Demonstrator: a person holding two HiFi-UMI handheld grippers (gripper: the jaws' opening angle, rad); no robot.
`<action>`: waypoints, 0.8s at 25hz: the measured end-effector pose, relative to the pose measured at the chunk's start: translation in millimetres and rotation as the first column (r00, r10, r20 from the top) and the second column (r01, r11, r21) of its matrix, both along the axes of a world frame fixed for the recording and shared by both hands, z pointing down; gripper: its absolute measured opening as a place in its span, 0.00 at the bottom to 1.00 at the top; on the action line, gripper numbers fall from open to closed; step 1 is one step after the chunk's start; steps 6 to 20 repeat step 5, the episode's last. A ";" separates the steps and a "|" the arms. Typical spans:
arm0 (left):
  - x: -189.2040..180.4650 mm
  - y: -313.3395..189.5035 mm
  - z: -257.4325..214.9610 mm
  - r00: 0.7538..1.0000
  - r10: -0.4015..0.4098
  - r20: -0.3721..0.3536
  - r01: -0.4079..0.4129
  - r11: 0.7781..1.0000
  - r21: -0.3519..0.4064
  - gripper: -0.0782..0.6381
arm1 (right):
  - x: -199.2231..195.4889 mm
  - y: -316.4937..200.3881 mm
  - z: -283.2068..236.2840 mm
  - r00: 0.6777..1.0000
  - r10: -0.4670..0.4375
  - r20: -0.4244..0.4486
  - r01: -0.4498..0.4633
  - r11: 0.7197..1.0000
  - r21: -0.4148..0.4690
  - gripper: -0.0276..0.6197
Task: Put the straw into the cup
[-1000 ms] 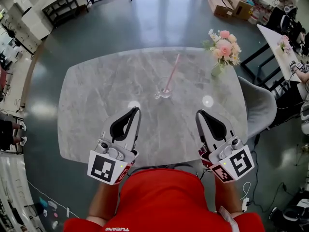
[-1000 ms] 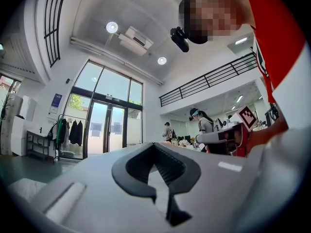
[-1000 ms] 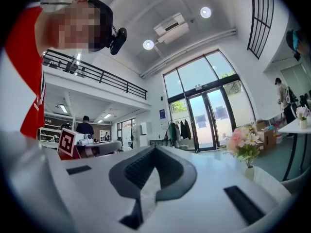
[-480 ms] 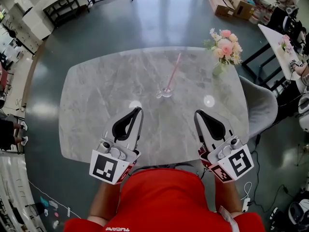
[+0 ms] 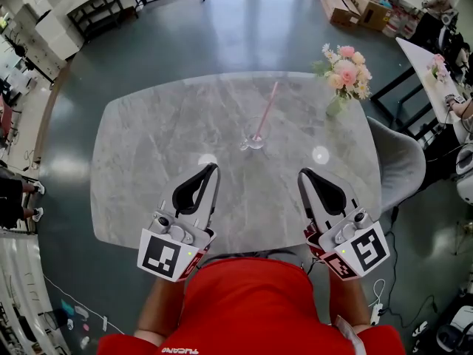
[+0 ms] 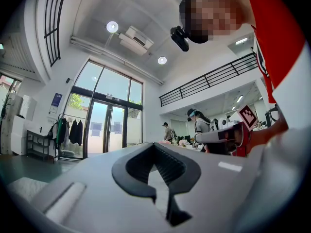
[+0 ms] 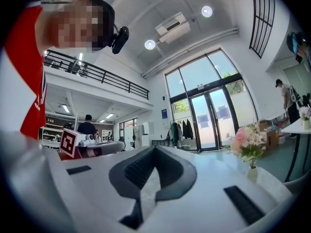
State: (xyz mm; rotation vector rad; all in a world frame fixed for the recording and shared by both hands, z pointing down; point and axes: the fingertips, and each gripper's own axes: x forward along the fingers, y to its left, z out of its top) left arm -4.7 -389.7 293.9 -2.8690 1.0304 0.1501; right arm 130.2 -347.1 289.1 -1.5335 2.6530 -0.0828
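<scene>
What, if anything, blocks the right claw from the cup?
Likely nothing; it looks reachable. The cup, straw in it, stands ahead and left of the right claw with only bare table between. The flower vase sits farther right, off that path. The claw is shut, so it would need to open.

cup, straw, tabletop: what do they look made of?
Cup: clear glass or hard plastic, glossy; the grey surface under it shows through. Straw: pink and matte, likely plastic or paper; too small to tell which. Tabletop: grey veined stone or a stone-look slab, polished; ceiling lights reflect on it as bright spots.
</scene>
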 end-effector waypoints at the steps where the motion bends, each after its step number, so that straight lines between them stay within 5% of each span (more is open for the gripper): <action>1: 0.4 -0.2 -0.3 1.000 0.000 0.001 0.000 1.000 0.000 0.12 | 0.4 0.0 -0.3 1.000 0.000 0.000 0.000 1.000 0.001 0.04; 20: 2.4 -1.0 -0.1 1.000 0.000 0.003 0.000 1.000 -0.002 0.12 | 2.7 -0.7 -0.4 1.000 0.000 0.000 0.000 1.000 0.000 0.04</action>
